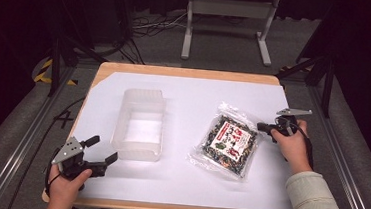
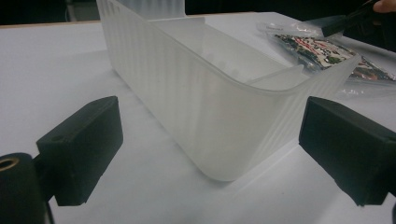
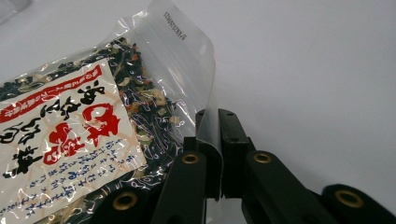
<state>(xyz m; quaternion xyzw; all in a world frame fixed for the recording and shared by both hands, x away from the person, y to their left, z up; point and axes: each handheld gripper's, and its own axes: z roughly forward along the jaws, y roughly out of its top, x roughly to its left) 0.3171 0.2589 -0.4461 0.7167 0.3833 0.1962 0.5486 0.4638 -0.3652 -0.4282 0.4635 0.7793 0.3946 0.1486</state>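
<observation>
A clear bag of dark dried food with a red-and-white label (image 1: pixel 226 145) lies flat on the white sheet, right of centre. My right gripper (image 1: pixel 262 126) is at the bag's far right corner. In the right gripper view the jaws (image 3: pixel 215 140) are shut on the bag's clear plastic edge (image 3: pixel 187 56). A translucent plastic bin (image 1: pixel 141 98) stands open and empty at centre left. My left gripper (image 1: pixel 102 149) rests at the front left, open, with nothing between its jaws. In the left gripper view (image 2: pixel 212 140) it points at the bin's near corner (image 2: pixel 201 107); the bag (image 2: pixel 327 51) lies beyond.
The white sheet (image 1: pixel 182 184) covers most of the wooden table (image 1: pixel 186 73). A white metal stand (image 1: pixel 227 22) and cables lie on the floor beyond the far edge. Metal rails run along both sides of the table.
</observation>
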